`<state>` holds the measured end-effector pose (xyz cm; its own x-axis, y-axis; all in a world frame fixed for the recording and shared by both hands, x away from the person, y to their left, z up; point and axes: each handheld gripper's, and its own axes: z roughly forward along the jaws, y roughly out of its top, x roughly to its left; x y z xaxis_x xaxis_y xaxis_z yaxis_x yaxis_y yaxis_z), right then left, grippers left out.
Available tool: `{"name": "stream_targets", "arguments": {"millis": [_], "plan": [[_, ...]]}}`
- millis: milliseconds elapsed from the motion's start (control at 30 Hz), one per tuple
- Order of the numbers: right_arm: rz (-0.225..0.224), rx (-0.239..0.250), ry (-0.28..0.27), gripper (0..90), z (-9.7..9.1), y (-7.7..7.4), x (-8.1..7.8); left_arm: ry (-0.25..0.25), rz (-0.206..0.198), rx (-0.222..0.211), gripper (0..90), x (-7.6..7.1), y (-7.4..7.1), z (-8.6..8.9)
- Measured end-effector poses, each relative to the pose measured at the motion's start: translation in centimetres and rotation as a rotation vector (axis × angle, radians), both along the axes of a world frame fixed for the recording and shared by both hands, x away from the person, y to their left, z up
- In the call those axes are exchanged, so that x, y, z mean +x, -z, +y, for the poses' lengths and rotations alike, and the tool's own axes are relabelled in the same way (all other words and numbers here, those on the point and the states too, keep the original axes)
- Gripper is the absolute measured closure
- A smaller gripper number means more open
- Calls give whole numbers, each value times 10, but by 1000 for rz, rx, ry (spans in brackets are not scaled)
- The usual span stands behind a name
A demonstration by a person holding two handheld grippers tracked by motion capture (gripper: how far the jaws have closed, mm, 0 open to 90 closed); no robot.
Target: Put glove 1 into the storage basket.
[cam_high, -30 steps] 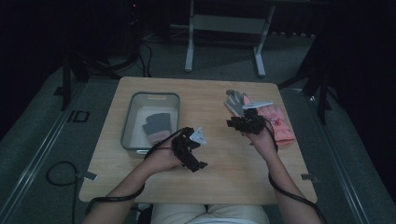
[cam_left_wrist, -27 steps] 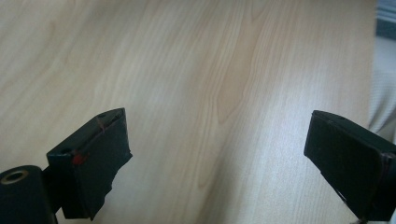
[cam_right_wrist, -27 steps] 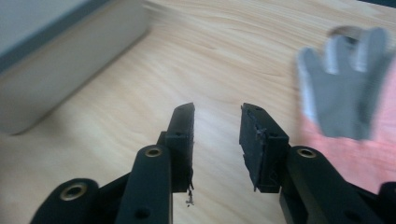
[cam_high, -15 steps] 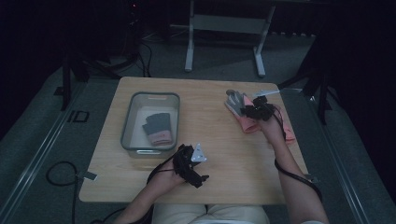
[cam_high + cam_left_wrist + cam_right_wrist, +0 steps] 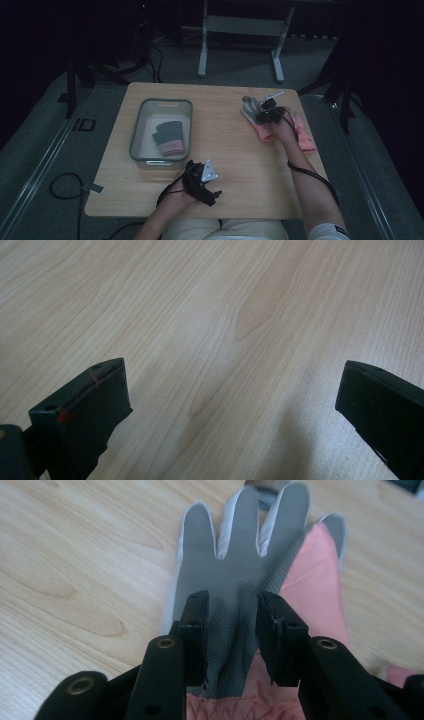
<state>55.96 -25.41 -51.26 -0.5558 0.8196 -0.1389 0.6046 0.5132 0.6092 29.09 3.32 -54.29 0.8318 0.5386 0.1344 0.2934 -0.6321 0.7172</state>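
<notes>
wooden table (image 5: 240,155), right gripper (image 5: 232,607) jaws pinching grey glove (image 5: 240,555)

Right gripper (image 5: 264,114) now over grey glove (image 5: 235,575)

The grey glove (image 5: 235,575) lay flat on the wooden table (image 5: 235,150), at the far right corner of the tabletop, well apart from the grey bin (image 5: 161,131). Its palm side faced up, covered in a fine dotted grey coating, with white fabric showing along the edges of the fingers. The fingers were spread and pointed toward the far edge of the table. Its cuff end was bunched into a fold and rested over a pink glove (image 5: 315,580), which lay just beside and partly beneath it on the side away from the bin. A second pink piece (image 5: 304,134) lay near the table's right edge.
</notes>
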Motion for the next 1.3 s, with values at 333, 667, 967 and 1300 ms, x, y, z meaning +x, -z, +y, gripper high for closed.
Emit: {"name": "stream_targets", "arguments": {"millis": [333, 667, 967, 1300], "plan": [[88, 41, 39, 828, 2, 15, 4, -6, 13, -7, 2, 0, 6, 5], [79, 233, 129, 889, -2, -14, -16, -8, 6, -6, 3, 0, 6, 7], [0, 329, 134, 889, 18, -60, -78, 22, -14, 20, 3, -1, 11, 4], [-24, 404, 173, 889, 32, -76, -142, 69, -33, 0, 3, -1, 10, 3]]}}
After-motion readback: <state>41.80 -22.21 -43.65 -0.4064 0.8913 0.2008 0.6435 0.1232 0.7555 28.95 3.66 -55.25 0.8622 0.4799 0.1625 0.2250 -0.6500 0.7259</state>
